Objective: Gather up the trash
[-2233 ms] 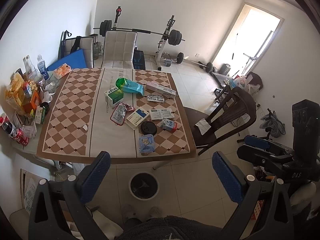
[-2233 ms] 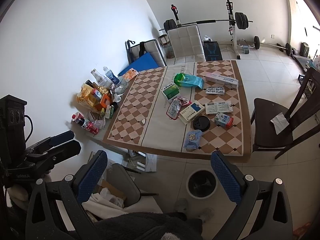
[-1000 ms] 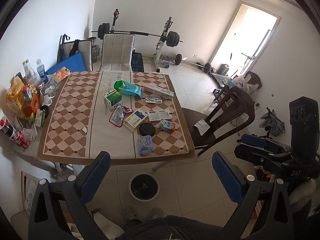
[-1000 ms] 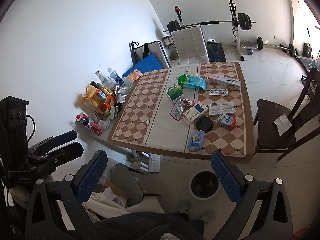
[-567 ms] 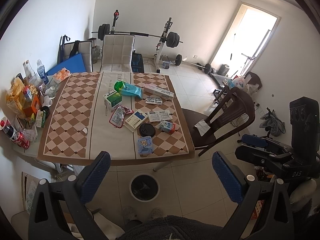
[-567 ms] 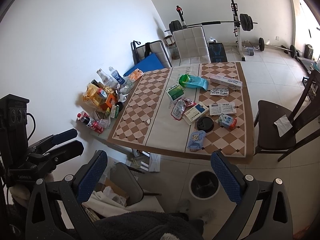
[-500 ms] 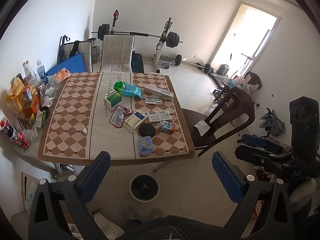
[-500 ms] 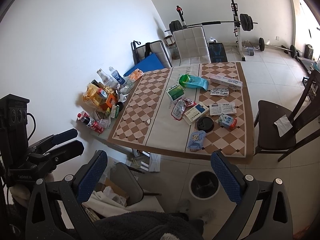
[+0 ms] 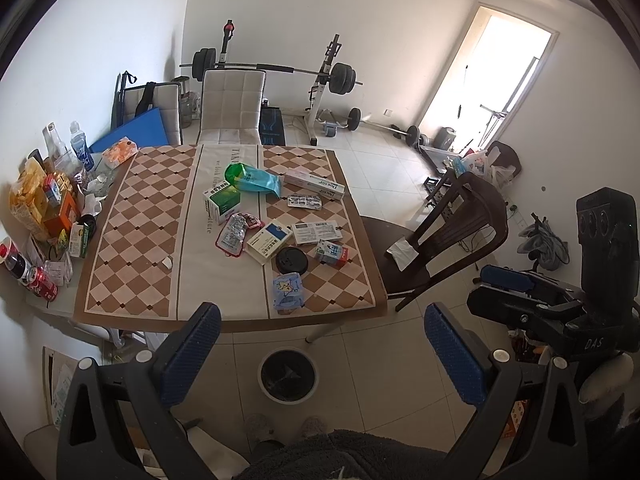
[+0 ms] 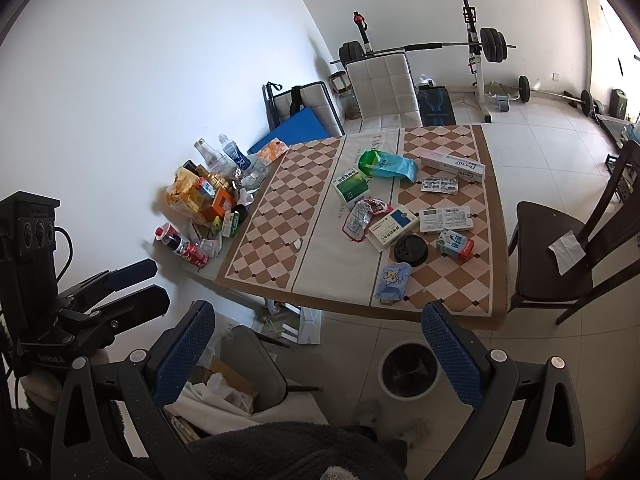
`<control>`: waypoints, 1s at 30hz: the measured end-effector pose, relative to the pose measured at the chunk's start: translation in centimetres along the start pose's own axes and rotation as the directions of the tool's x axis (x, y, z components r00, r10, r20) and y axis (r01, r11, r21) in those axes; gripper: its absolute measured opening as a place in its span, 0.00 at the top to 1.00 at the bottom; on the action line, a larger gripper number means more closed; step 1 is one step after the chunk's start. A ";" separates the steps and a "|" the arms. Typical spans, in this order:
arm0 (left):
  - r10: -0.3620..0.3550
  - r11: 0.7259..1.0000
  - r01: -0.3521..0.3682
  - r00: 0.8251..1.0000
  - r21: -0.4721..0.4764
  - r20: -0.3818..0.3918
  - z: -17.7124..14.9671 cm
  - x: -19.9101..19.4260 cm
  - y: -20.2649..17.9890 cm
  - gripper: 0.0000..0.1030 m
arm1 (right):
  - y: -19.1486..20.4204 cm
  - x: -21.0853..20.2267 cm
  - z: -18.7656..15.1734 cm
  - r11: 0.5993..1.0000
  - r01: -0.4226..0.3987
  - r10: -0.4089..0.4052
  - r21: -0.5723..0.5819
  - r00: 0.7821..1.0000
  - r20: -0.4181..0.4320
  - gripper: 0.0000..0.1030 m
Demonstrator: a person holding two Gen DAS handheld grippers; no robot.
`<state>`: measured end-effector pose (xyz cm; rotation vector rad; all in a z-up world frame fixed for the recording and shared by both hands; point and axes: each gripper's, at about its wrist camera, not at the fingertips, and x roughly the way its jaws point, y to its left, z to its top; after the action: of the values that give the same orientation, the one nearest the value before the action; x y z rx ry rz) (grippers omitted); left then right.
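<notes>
Left gripper (image 9: 320,344) spread wide, nothing between the blue pads, held in the air on the near side of the table (image 9: 132,308), well back from it. Right gripper (image 10: 316,340) likewise released and empty, same standoff from the table's near edge. Each gripper shows in the other's view: right one at the right edge of the left wrist view, left one at the left edge of the right wrist view.

Trash sits on the checkered tablecloth, mostly right of the table's centre strip: blue star pouch (image 9: 287,293) closest to the near edge, black round lid (image 9: 292,260) just behind it, small milk carton (image 9: 331,252) right of the lid. White-and-blue medicine box (image 9: 269,241) left of the lid, red-edged sachet (image 9: 236,234) touching that box's left side, white label card (image 9: 317,232) behind the carton. Green-and-white box (image 9: 221,203) on the centre strip, teal-green bag (image 9: 250,178) behind it, blister pack (image 9: 304,201) and long Doctor toothpaste box (image 9: 314,185) toward the far right.

Round trash bin (image 9: 288,375) with black liner stands on the floor tiles below the table's near edge. Bottles, cans and snack packets (image 9: 38,208) crowd the table's left side. Dark wooden chair (image 9: 448,236) at the table's right side, white padded chair (image 9: 232,106) at the far end.
</notes>
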<state>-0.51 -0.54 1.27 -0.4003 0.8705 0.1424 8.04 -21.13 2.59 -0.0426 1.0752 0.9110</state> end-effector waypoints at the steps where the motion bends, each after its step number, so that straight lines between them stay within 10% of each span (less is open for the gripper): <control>1: 0.000 1.000 0.000 1.000 0.000 -0.001 0.1 -0.1 -0.1 0.00 | 0.1 0.0 0.0 1.000 -0.001 0.001 0.000 1.000 -0.001 0.00; 10: 0.007 1.000 -0.006 1.000 0.008 -0.004 0.7 -0.4 -0.9 0.00 | 0.1 0.1 0.0 1.000 0.001 -0.001 0.008 1.000 0.000 0.00; 13: 0.177 0.983 -0.179 0.983 0.047 0.042 1.2 1.1 -0.7 0.00 | 1.3 -0.1 0.6 0.999 0.038 -0.039 0.036 0.999 0.013 0.00; 17: 0.390 0.913 -0.395 0.918 0.097 0.073 1.5 5.6 1.2 0.00 | 0.0 1.5 1.1 0.981 0.153 -0.156 0.117 0.988 0.017 0.00; 24: 0.339 0.940 -0.335 0.914 0.058 -0.221 -0.1 19.3 5.5 0.00 | -8.0 9.2 1.6 0.911 0.369 -0.357 0.185 0.929 -0.099 0.00; 30: 0.294 0.945 -0.328 0.838 0.005 -0.459 -2.5 32.5 6.2 0.00 | -16.9 19.1 2.3 0.907 0.402 -0.354 0.128 0.890 -0.286 0.00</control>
<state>16.75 2.91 -26.82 -0.3633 1.3997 0.3957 23.92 -19.23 -17.44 -0.2163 1.3329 0.4545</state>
